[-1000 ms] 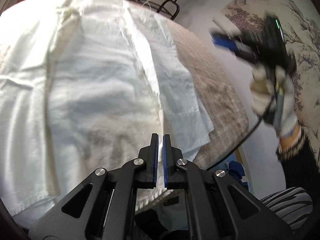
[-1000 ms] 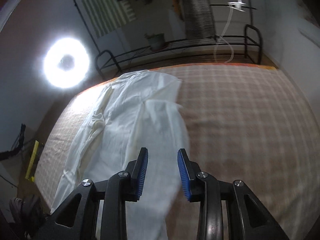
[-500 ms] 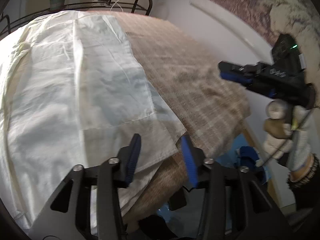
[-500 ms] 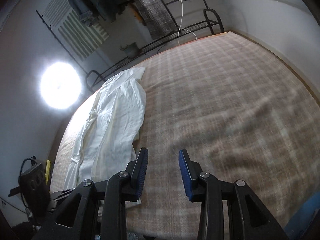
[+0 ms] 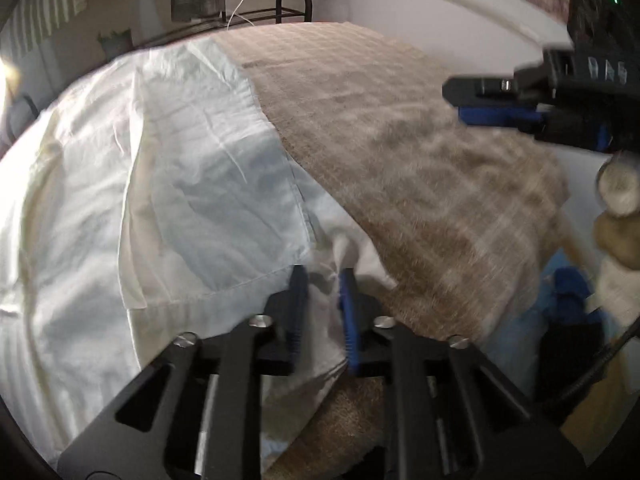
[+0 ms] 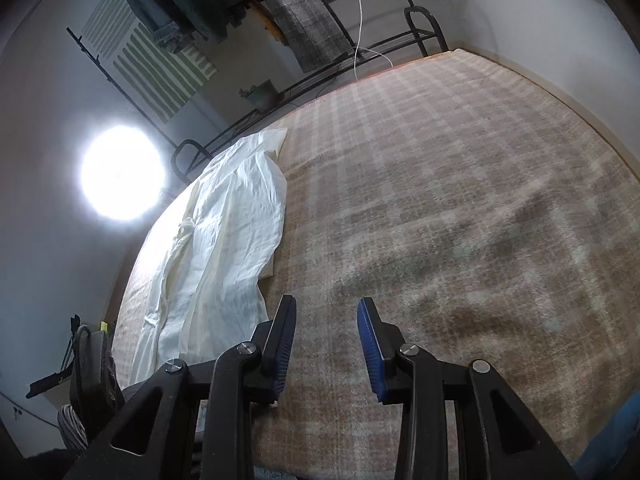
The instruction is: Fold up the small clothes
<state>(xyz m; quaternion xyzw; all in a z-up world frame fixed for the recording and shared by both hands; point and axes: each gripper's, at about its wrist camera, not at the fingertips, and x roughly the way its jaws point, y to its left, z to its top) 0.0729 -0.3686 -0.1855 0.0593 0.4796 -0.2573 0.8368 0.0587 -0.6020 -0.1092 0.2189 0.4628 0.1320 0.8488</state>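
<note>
White garment (image 5: 168, 184) corner pinched in left claw (image 5: 323, 304), just closing; right claw (image 6: 326, 340) spread, empty.

One white garment (image 5: 192, 208), one plaid blanket (image 6: 460, 208), two grippers (image 5: 323, 308) (image 6: 326, 336)

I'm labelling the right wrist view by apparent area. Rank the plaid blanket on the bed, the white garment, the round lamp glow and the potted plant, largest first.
1. plaid blanket
2. white garment
3. round lamp glow
4. potted plant

The plant sits far back, so nearness skews its look.
</note>
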